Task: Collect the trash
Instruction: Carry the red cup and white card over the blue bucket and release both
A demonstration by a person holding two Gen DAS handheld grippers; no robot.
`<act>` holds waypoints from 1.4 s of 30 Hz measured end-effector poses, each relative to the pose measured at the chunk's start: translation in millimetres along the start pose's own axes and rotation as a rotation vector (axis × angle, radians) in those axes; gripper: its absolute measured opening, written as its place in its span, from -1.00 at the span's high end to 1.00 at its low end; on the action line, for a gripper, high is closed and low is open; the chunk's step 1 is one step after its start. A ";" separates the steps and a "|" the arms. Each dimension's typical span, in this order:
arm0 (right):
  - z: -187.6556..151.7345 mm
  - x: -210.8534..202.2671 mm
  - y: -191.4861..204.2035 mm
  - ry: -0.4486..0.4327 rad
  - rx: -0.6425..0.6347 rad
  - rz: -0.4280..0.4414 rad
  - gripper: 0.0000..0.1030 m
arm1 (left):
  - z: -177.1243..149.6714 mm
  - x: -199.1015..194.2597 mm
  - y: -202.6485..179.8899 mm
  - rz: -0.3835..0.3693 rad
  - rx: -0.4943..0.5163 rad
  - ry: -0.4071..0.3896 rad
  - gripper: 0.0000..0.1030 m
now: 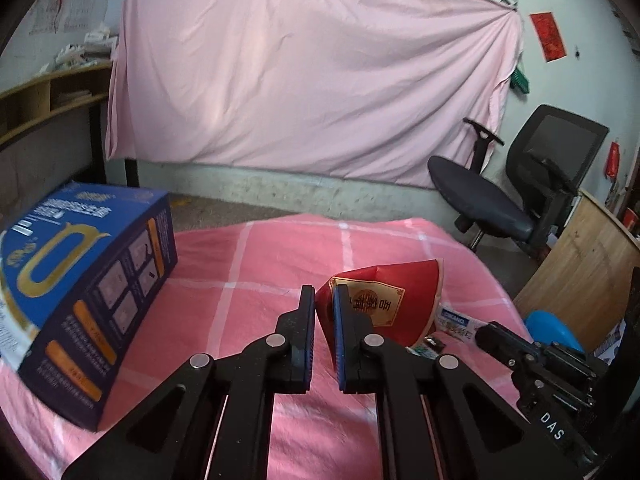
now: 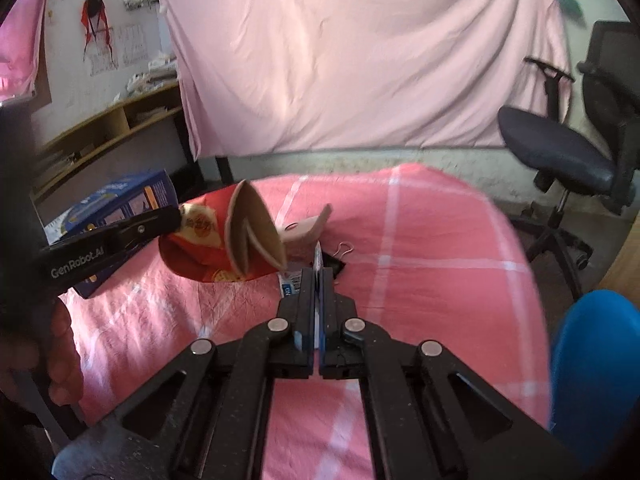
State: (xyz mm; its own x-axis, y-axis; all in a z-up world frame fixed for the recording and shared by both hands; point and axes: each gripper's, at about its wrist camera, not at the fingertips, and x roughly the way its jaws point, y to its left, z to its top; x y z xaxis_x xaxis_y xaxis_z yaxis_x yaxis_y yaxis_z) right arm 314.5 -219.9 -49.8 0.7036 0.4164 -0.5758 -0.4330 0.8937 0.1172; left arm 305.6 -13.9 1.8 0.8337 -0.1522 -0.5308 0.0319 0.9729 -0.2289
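Observation:
My left gripper (image 1: 323,290) is shut on the edge of a crushed red carton (image 1: 384,300) with a gold label and holds it over the pink checked table (image 1: 248,264). The right wrist view shows that gripper (image 2: 178,216) pinching the carton (image 2: 200,248), whose brown flaps (image 2: 252,236) gape open. My right gripper (image 2: 318,270) is shut on a thin white-and-blue packet (image 2: 318,256), standing on edge between the pads. The same packet (image 1: 456,322) shows beside the carton in the left wrist view.
A large blue box (image 1: 80,280) lies at the table's left. A black binder clip (image 2: 334,262) and a beige card (image 2: 308,228) lie behind the carton. A blue bin (image 2: 592,360) stands at the right edge. An office chair (image 1: 520,192) stands beyond.

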 end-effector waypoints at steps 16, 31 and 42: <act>-2.2 -118.8 -20.7 -0.393 0.000 -0.205 0.46 | 11.3 -46.9 -69.4 -0.053 0.109 -0.158 0.88; -9.5 -219.7 -92.6 -0.664 0.167 -0.495 0.46 | 26.7 -44.6 -214.3 -0.284 0.219 -0.261 0.88; -39.8 -236.2 -162.9 -0.568 0.310 -0.629 0.46 | -2.0 0.2 -293.5 -0.370 0.265 -0.148 0.88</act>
State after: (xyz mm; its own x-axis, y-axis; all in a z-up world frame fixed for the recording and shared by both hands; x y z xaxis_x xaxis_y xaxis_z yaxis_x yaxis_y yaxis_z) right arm 196.5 -470.5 34.9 0.9672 -0.2181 -0.1301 0.2390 0.9549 0.1760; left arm 295.4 -299.8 67.3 0.8084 -0.4894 -0.3270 0.4652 0.8716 -0.1544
